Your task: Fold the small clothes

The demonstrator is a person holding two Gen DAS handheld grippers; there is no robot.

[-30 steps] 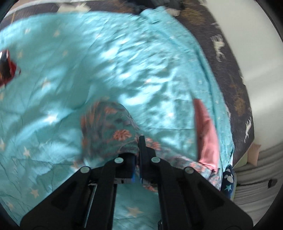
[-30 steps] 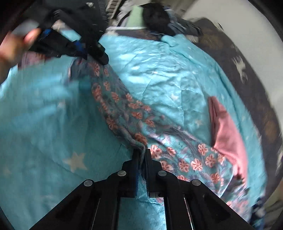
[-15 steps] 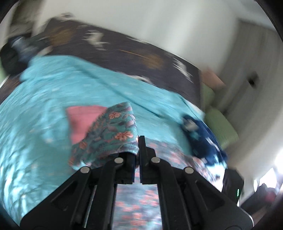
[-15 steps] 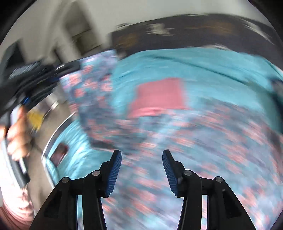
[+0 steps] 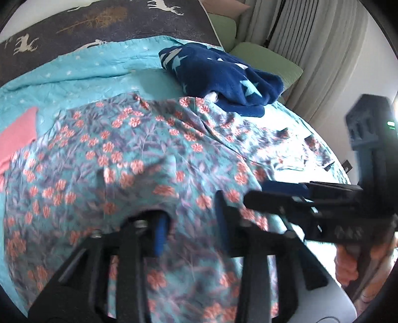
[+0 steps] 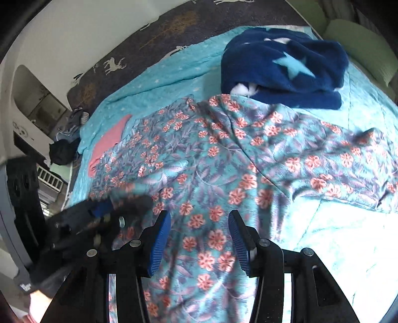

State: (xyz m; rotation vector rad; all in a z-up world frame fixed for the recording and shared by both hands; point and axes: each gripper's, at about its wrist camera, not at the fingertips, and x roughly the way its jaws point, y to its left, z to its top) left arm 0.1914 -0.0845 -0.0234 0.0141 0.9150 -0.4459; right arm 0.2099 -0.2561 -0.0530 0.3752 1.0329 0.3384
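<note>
A floral garment (image 5: pixel 149 154) with orange flowers on teal lies spread and rumpled across the turquoise bedspread (image 5: pixel 87 72). My left gripper (image 5: pixel 190 228) hovers just over its near part. Its jaws are opening, and loose cloth bulges up around the left finger and between the pads without being pinched. In the right wrist view the same garment (image 6: pixel 223 161) lies under my right gripper (image 6: pixel 200 238), which stands open with only flat cloth below the blue pads. The two grippers are side by side: the right gripper (image 5: pixel 268 193) shows at the right, the left gripper (image 6: pixel 107 211) at the left.
A navy star blanket (image 5: pixel 223 77) lies bunched at the garment's far edge. A pink garment (image 5: pixel 17 134) lies flat at its left. Green pillows (image 5: pixel 263 62), a curtain and a dark deer-print cover (image 5: pixel 99 22) lie beyond. A hand (image 5: pixel 345 265) holds the right gripper.
Both grippers swung across the bed with the floral garment's edge pinched, laying it over. The right jaws opened first, and the left jaws have now parted and let go.
</note>
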